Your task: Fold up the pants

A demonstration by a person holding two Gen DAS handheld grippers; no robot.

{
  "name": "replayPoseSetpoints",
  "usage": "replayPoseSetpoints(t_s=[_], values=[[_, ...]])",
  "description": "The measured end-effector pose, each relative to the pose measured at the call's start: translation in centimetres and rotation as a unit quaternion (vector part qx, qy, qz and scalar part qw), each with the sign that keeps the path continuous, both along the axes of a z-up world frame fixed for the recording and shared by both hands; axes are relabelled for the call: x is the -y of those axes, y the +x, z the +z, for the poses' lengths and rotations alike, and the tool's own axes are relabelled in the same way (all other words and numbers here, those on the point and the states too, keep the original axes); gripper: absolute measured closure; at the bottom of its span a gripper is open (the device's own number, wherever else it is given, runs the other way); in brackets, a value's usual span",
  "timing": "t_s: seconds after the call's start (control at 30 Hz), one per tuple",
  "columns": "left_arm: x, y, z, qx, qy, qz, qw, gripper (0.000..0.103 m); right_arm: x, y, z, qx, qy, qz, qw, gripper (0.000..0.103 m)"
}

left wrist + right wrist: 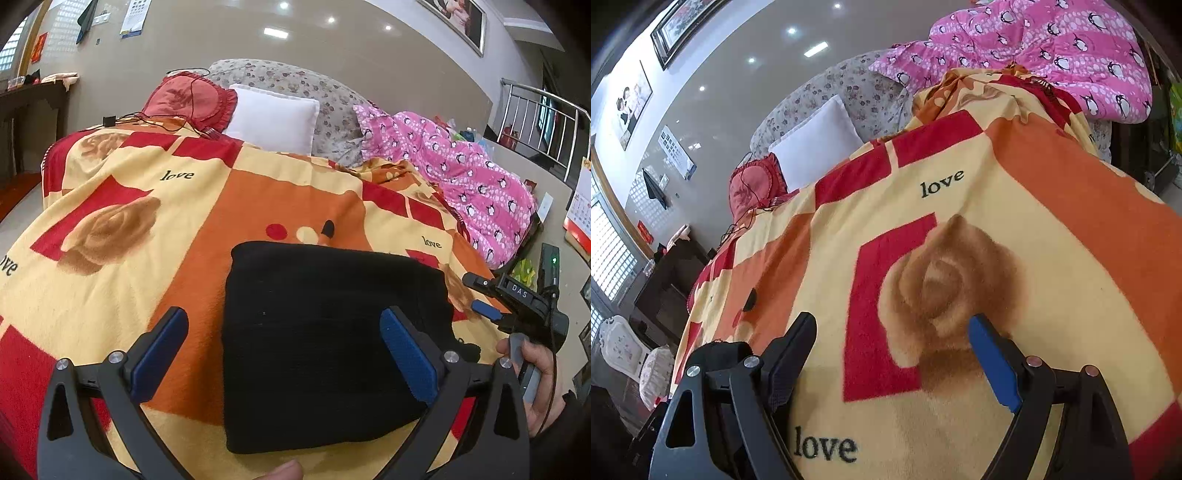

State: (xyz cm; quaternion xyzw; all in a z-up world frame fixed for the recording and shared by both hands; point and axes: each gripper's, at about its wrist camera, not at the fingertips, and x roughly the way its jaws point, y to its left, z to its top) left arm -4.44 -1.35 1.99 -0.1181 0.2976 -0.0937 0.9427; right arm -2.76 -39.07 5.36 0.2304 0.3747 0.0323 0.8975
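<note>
Pants [325, 343] black, folded into compact rectangle on bed blanket [147, 206]. Left gripper [284, 354] and right gripper [890, 354] fingers spread, empty. Fold looks finished; next: withdraw.

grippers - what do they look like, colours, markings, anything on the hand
Both the left gripper and the right gripper have black angular frames with silver bolts and blue ribbed pads on the fingers. The right gripper's body carries white "DAS" lettering, a green light and a thin black cable. The bare hand holding it shows a dark cuff.
</note>
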Motion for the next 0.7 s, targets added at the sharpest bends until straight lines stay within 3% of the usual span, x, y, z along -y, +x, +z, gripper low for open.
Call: replayPoseSetpoints(t_s=[0.37,0.57,0.7], values=[[-0.1,-0.2,0.2,0.005,-0.002,0.001,1.0000,0.000,0.0,-0.1,0.0,0.001,0.000,0.000,1.000,0.017],[0.0,-2.9,1.7,0.057,0.031,0.020,0.9977,0.000,-0.1,-0.1,0.0,0.000,0.001,0.000,1.000,0.017],[-0.3,-3.8,1.6,0.060,0.006,-0.001,0.9982,0.000,-0.1,-0.1,0.0,0.000,0.003,0.001,1.000,0.017]])
